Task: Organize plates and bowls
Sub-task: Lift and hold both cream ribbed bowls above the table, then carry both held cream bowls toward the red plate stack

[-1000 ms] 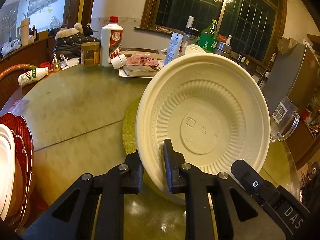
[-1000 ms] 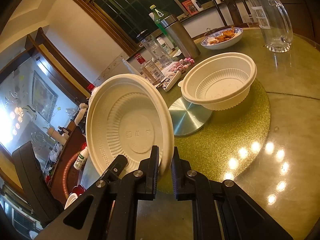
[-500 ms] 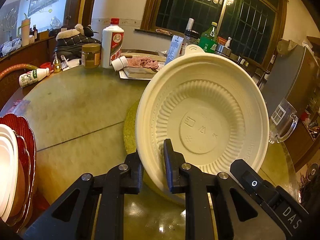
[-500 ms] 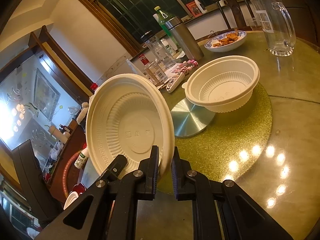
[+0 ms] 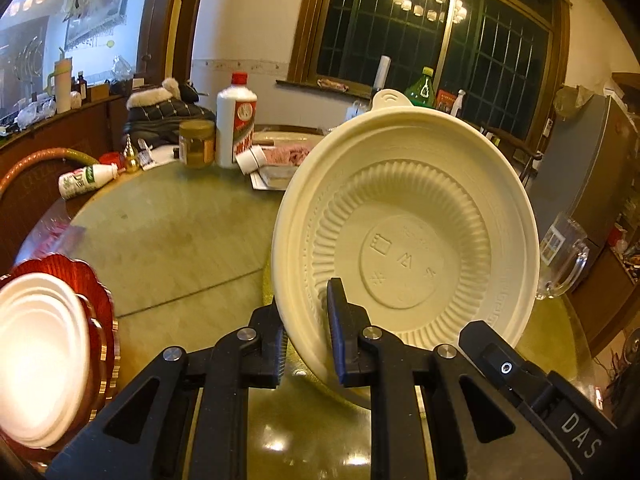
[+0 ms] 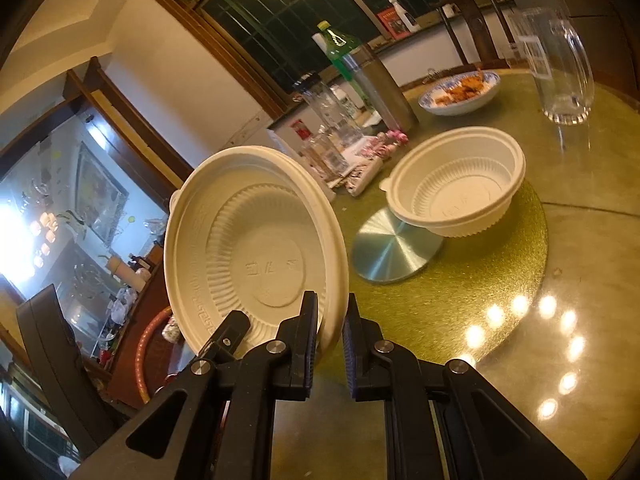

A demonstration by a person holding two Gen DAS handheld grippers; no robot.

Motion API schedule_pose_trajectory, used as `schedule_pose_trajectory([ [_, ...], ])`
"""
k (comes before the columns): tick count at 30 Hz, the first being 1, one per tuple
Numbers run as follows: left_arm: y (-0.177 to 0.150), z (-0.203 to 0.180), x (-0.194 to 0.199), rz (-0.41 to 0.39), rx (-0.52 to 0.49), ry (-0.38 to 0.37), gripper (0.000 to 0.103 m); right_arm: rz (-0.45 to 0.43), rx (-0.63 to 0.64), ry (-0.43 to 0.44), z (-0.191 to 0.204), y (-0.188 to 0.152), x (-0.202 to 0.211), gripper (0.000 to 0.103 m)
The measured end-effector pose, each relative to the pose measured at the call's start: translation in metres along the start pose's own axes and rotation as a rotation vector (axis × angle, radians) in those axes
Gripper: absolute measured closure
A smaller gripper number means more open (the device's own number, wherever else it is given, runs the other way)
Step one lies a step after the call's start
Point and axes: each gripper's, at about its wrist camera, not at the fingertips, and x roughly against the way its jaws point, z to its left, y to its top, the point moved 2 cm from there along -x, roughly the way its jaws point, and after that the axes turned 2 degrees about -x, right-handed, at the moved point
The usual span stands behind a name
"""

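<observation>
My left gripper (image 5: 306, 330) is shut on the rim of a cream plastic bowl (image 5: 404, 240), held tilted above the table with its inside facing me. My right gripper (image 6: 331, 330) is shut on the rim of a second cream bowl (image 6: 256, 256), also tilted and lifted. A third cream bowl (image 6: 456, 192) sits upright on the gold turntable (image 6: 480, 280), partly over its silver hub (image 6: 394, 248). A stack of white plates on red scalloped plates (image 5: 48, 356) lies at the left edge of the left wrist view.
The round green table (image 5: 168, 232) carries a white liquor bottle (image 5: 236, 120), a jar (image 5: 196, 144), a lying bottle (image 5: 86, 180), a glass pitcher (image 6: 556, 60), a steel flask (image 6: 380, 88) and a blue-rimmed dish of food (image 6: 460, 92).
The left view has shifted right and up; the plate stack shows more at the left. The right gripper has drifted with its bowl, so the third bowl sits further right. Both grips are unchanged.
</observation>
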Motion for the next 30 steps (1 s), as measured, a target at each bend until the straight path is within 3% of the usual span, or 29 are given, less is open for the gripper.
schedule_pose_trajectory([
  [13,-0.005,0.039,0.058,-0.006,0.030,0.007,0.087,0.003,0.050,0.056,0.042,-0.031,0.047,0.092],
  [30,-0.018,0.096,0.090,0.008,0.062,0.081,0.086,0.075,0.101,0.141,0.086,-0.078,0.051,0.091],
])
